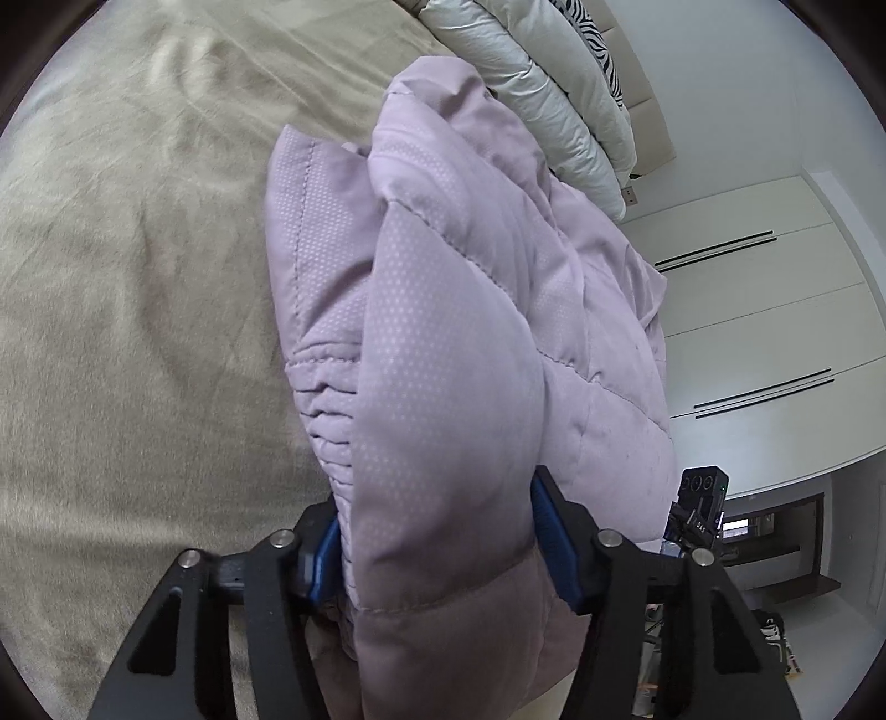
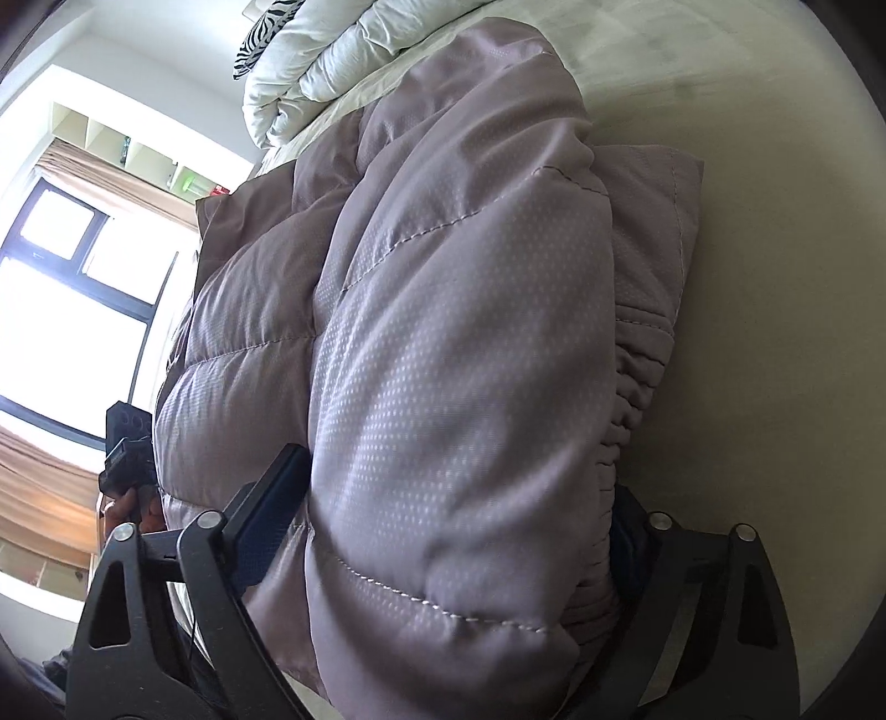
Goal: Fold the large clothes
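Beige, slightly rumpled bedsheet (image 1: 138, 288) is filling most of what I am seeing under both cameras, with a white puffy duvet (image 1: 542, 83) bunched at the head of the bed and a zebra-striped pillow (image 1: 601, 50) lying against it. White wardrobe doors with dark slot handles (image 1: 758, 310) are standing off to one side of the left view, and a dark-framed window with brown curtains (image 2: 72, 288) is glowing in the right view.

I am holding the pale lilac quilted puffer jacket (image 1: 443, 343) with both tools — it is lying bundled on the sheet, its gathered elastic hem showing along one edge. My left gripper (image 1: 437, 545) is pinching a thick fold of the jacket between its blue-padded fingers (image 1: 554, 543), spread only as far as the padding forces them. My right gripper (image 2: 443, 531) is doing the same on another thick fold of the jacket (image 2: 454, 360), one dark pad (image 2: 271, 515) pressing into the fabric and the other mostly buried under the hem. Each camera is also catching the other black gripper beside the jacket's edge.
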`<state>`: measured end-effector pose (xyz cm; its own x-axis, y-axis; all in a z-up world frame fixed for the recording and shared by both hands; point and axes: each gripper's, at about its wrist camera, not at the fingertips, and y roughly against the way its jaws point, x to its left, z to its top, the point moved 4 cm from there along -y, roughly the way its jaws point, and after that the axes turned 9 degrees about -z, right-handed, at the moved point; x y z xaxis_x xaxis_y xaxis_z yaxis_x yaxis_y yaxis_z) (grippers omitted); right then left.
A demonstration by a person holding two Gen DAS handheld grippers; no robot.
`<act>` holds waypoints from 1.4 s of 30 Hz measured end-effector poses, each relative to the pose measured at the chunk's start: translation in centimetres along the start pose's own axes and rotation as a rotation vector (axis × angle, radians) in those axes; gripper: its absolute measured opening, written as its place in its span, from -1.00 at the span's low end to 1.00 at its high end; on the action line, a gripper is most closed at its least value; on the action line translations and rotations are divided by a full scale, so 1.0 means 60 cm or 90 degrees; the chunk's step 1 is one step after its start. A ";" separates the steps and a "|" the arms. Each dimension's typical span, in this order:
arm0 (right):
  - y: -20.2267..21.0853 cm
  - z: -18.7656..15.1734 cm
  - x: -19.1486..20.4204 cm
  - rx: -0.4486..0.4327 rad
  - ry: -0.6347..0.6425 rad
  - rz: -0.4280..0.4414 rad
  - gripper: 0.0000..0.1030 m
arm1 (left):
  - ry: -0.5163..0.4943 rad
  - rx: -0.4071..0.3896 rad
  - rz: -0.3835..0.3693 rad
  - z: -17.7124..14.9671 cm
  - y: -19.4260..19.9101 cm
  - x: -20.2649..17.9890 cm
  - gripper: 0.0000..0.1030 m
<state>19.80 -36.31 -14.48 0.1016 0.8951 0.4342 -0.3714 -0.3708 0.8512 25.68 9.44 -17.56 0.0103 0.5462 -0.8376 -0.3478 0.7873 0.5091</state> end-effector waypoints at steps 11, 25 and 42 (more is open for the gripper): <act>0.070 -0.017 0.088 -0.087 0.097 -0.084 0.00 | -0.067 -0.039 0.028 -0.011 0.056 -0.095 -0.28; 0.166 -0.174 0.165 -0.134 0.133 -0.012 -0.05 | -0.088 -0.048 0.015 -0.176 0.218 -0.088 -0.29; 0.075 -0.314 0.104 -0.051 -0.013 -0.018 0.58 | -0.069 -0.046 0.099 -0.281 0.213 0.002 0.33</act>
<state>1.38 -27.75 -13.49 0.1309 0.8994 0.4171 -0.4410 -0.3240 0.8370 5.43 14.75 -14.48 0.0505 0.6904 -0.7217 -0.4201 0.6702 0.6118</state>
